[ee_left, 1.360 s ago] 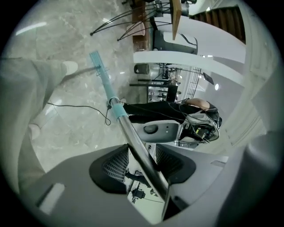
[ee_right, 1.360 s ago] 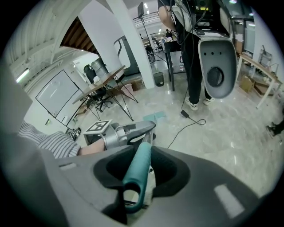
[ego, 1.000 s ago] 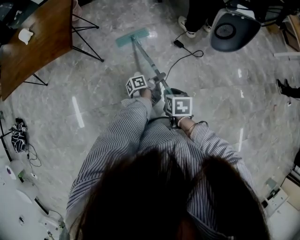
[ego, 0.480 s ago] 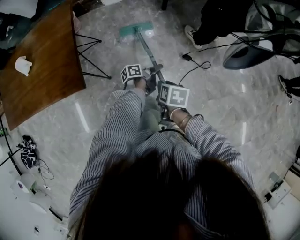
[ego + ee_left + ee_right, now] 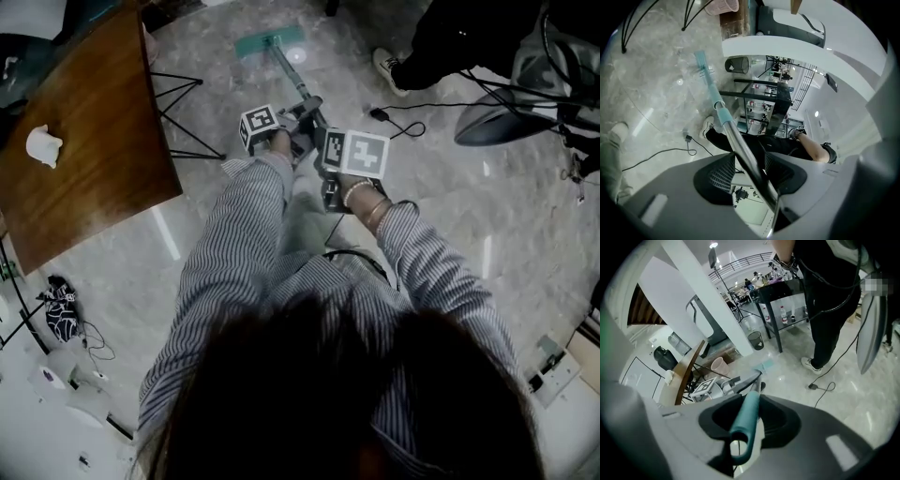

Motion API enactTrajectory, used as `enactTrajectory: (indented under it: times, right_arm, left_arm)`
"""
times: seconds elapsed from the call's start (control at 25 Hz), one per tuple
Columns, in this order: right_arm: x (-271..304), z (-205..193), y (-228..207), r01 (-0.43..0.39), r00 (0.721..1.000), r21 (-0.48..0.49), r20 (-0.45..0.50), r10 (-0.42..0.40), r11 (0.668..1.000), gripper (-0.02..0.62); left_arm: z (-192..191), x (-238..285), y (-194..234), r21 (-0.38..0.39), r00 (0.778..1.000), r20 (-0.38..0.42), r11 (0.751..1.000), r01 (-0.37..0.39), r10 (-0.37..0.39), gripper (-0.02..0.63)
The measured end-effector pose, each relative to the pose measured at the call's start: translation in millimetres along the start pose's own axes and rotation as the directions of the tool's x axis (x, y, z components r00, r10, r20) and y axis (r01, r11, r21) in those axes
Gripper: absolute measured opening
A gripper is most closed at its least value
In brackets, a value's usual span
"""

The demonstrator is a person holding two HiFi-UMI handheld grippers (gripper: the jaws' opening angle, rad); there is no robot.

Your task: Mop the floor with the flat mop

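Gripping the flat mop (image 5: 284,70), your left gripper (image 5: 747,171), jaws just closing, seemingly clamps its metal pole (image 5: 736,140); your right gripper (image 5: 747,417) clamps the teal handle (image 5: 749,408). The mop head (image 5: 270,42) rests on the floor (image 5: 450,216) near the table (image 5: 84,141).

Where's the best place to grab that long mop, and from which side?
Two spots: the teal grip at the top end and the metal pole farther down. Come across the pole from its sides, since it is thin, round and slants down to the flat head on the floor.
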State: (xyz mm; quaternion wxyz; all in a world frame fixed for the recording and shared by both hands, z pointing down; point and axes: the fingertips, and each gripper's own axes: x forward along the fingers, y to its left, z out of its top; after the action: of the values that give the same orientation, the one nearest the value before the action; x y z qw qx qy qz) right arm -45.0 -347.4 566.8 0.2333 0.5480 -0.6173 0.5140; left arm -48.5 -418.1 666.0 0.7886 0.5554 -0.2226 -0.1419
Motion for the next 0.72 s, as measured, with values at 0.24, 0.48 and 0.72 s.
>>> enactTrajectory:
  times: [0.24, 0.48, 0.72]
  right_arm:
    - [-1.6, -4.3, -2.8, 0.005, 1.0, -0.023, -0.004, -0.005, 1.0, 0.117]
    - [-8.3, -6.1, -11.2, 0.003, 1.0, -0.014, 0.024, -0.002, 1.0, 0.115]
    - [-29.8, -30.4, -29.7, 0.008, 1.0, -0.047, 0.028, -0.007, 0.999, 0.115]
  left_arm:
    - [-4.7, 0.2, 2.9, -0.006, 1.0, -0.017, 1.0, -0.003, 0.003, 0.199]
    - [-13.2, 3.8, 4.3, -0.015, 1.0, -0.008, 1.0, 0.011, -0.011, 0.196]
    - [-49.5, 2.0, 13.3, -0.011, 0.999, -0.033, 1.0, 0.011, -0.011, 0.196]
